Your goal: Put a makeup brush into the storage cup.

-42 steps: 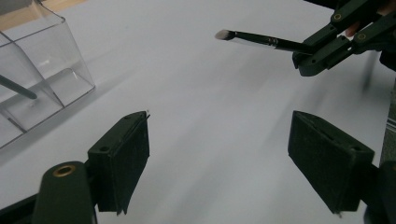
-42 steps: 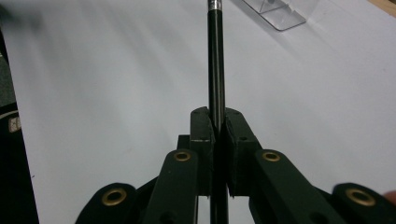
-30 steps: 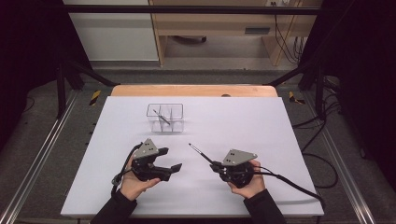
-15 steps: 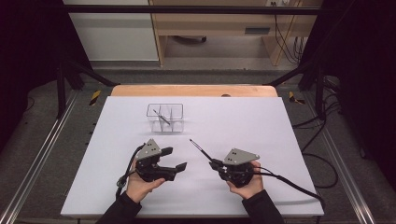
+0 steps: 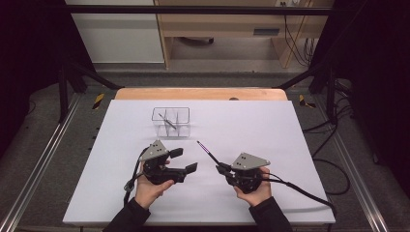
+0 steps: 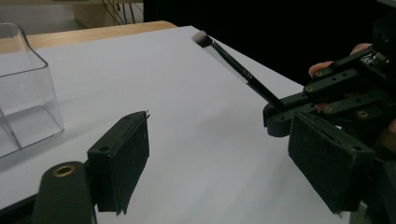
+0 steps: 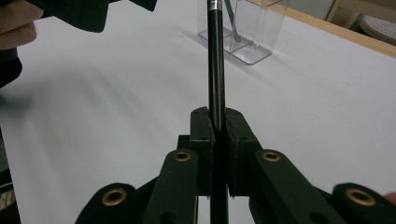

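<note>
A slim black makeup brush (image 5: pixel 209 152) is held by its handle end between the pressed-together jaws of the right gripper (image 5: pixel 223 168), the shaft angled up and away over the white worktop (image 5: pixel 270 125), with its small pale tip (image 6: pixel 202 38) raised clear of the surface. In the right gripper view the shaft (image 7: pixel 215 65) is seen pinched centrally between the two pads and aimed roughly toward the clear plastic organizer (image 5: pixel 171 122), which stands farther back on the worktop, well apart from both grippers. A thin grey-handled implement (image 5: pixel 167 120) is noted leaning inside one of its compartments; its exact kind cannot be told. The left gripper (image 5: pixel 184 160) is held just left of the brush, jaws spread and empty, one pad (image 6: pixel 122 163) seen at either side of its own view with nothing between. The step in hand is judged to be a transfer of the brush, either to the left gripper or to the organizer. Risks noted: the grip is taken near one end, so the long free shaft could pivot or slip in the pads if nudged; a handover closed off-centre could flick the brush onto the worktop; the light organizer could be tipped or pushed if struck by the tip on entry.
</note>
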### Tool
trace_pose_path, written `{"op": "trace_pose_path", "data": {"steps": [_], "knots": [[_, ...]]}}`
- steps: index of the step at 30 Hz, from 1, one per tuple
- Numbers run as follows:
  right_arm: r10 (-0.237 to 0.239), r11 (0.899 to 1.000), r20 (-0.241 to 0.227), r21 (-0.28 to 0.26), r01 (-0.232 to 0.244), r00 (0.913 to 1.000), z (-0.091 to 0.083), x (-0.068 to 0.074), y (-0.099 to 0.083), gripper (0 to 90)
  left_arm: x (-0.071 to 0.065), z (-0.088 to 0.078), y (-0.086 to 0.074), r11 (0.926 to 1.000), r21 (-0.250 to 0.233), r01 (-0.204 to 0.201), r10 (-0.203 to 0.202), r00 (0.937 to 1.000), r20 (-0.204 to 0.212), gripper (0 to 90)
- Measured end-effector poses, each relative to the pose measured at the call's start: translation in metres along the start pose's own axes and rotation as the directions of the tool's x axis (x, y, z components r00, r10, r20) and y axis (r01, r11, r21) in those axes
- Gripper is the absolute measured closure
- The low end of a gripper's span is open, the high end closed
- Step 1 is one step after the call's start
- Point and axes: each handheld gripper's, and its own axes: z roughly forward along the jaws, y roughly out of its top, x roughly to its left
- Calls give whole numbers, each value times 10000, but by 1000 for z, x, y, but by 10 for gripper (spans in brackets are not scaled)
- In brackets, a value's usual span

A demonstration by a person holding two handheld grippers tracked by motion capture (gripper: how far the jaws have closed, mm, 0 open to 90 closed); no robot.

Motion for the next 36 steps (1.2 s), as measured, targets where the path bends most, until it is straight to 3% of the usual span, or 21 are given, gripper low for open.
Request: {"op": "trace_pose_path", "data": {"steps": [21,31,36], "knots": [[343,9980,91,-537,-338,9994,-1,-1,4,842,-6,10,14,9963,-828,250,-235,9995,190,195],[394,9966,99,-729,-385,9992,-1,0,7,842,-9,16,17,9954,-929,242,-217,9994,286,197],[412,9956,73,-842,-404,9991,-1,1,8,842,-10,20,18,9932,-1076,456,-416,9984,390,206]]}}
